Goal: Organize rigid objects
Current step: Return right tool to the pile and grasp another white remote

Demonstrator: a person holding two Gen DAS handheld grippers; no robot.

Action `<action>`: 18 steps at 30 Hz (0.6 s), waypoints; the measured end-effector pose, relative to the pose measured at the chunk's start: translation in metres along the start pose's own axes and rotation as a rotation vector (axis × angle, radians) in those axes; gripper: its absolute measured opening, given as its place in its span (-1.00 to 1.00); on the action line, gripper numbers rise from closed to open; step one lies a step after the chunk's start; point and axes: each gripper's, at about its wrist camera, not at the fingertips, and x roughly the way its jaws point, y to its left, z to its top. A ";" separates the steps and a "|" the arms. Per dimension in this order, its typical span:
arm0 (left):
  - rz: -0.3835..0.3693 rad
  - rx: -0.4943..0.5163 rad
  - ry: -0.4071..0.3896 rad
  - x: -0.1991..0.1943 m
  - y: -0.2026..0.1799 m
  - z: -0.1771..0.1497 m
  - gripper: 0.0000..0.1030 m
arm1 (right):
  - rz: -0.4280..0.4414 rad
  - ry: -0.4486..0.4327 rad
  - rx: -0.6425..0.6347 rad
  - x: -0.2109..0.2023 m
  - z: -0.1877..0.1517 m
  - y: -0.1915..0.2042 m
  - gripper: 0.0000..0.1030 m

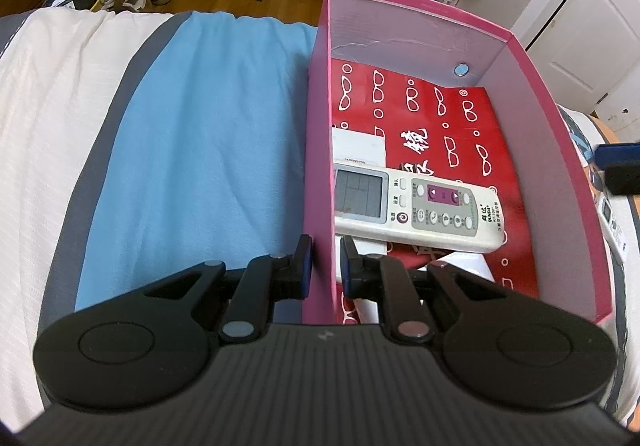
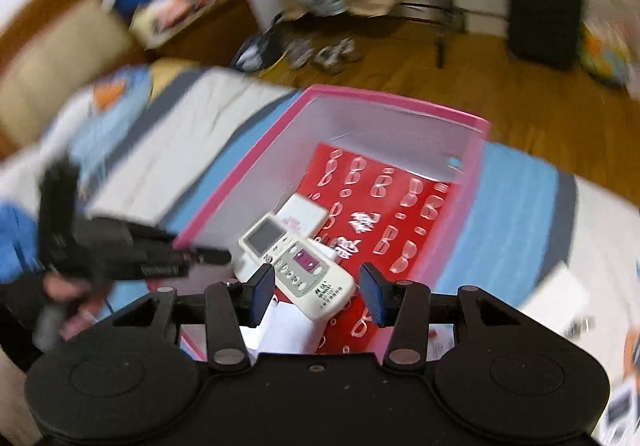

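The left wrist view is sharp. It shows the left gripper (image 1: 325, 266) pinching the near left wall of the pink box (image 1: 318, 149): one pad sits outside the wall and the other inside, with the wall pressed between them. The box rests on a blue cloth (image 1: 200, 133) spread over a bed. Inside the box, a white remote control (image 1: 416, 207) lies across a red bag printed with eyeglass shapes (image 1: 440, 113), just beyond the inner pad and not touching it. A white card (image 1: 358, 143) lies partly under the remote's screen end. A second white remote (image 1: 612, 226) lies outside the box against its right wall; only this view shows it clearly. At the right edge, a dark blurred finger of the other gripper (image 1: 618, 165) enters.

The right wrist view is motion-blurred. It alone shows the right gripper (image 2: 316, 296) with its jaws spread, nothing pressed between the pads. The remote control (image 2: 298, 266) appears between and beyond the two pads, lying inside the pink box (image 2: 240, 181), apart from both. This view also shows the left gripper (image 2: 120, 250) from the side at the box's near corner, with a hand (image 2: 68, 302) holding it.
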 end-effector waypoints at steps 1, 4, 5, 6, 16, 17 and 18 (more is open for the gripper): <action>0.001 0.001 0.000 0.000 0.000 0.000 -0.75 | 0.000 -0.010 0.039 -0.006 -0.004 -0.008 0.01; 0.003 -0.002 0.002 0.000 0.000 0.000 -0.75 | -0.036 -0.022 0.144 -0.021 -0.015 -0.038 0.02; 0.003 -0.003 0.003 0.000 0.000 0.000 -0.75 | -0.055 -0.023 0.180 -0.024 -0.020 -0.048 0.02; 0.005 -0.003 0.005 0.001 -0.001 0.000 -0.75 | -0.076 -0.020 0.220 -0.025 -0.025 -0.058 0.02; 0.014 -0.001 0.011 0.002 -0.002 0.001 -0.75 | -0.172 0.026 0.495 0.003 -0.071 -0.151 0.03; 0.015 -0.001 0.012 0.002 -0.002 0.001 -0.75 | -0.184 0.027 0.517 0.006 -0.075 -0.157 0.04; 0.016 0.000 0.013 0.003 -0.003 0.000 -0.75 | -0.196 0.027 0.539 0.011 -0.077 -0.164 0.06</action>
